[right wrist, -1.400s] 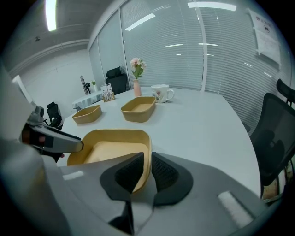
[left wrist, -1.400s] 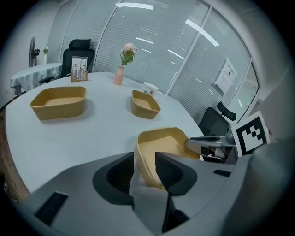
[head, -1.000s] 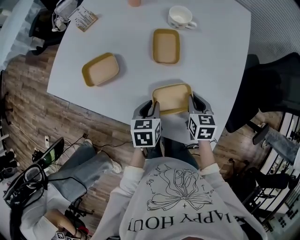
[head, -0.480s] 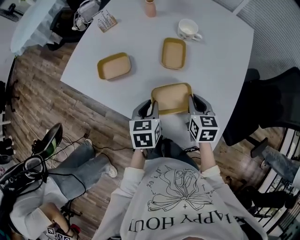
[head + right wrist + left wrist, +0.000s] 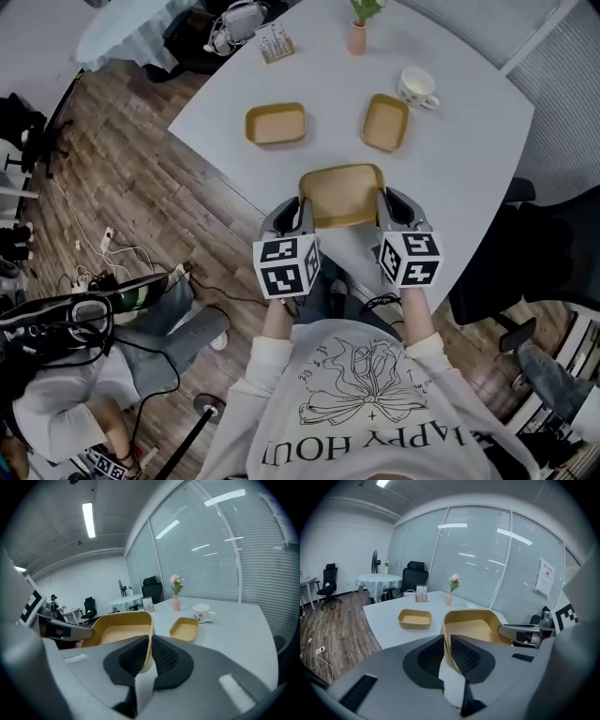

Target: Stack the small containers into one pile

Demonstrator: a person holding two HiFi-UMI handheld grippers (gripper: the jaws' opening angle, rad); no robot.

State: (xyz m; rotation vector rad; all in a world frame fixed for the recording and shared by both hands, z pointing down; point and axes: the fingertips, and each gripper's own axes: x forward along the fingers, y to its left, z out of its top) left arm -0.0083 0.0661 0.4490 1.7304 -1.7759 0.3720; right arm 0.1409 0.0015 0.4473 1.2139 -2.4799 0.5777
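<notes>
Tan container (image 5: 342,195) is held at the near desk (image 5: 469,141) edge between both grippers, in the same place relative to them as a second ago. What has changed is the rest of the head view. The desk and everything on it are now seen smaller and further off, while grippers and container are unchanged in size, so the container is judged lifted off the desk with the viewpoint raised. Contact underneath cannot be confirmed. Left gripper (image 5: 302,216) jaws are closing on the container's left wall, which is seen pinched between the pads. Right gripper (image 5: 386,212) jaws are clenched on the right wall, unchanged over the last second. Two matching containers are left on the desk, well apart: left-hand container (image 5: 276,124) and right-hand container (image 5: 385,123), the latter near the cup (image 5: 417,87). The vase (image 5: 357,36) is now brought into view at the far edge. For the task, the two-sided grip is nearly settled and nothing is stacked yet. Next, the held container is expected to be carried over one of the two on the desk, kept level, and nested in squarely.
</notes>
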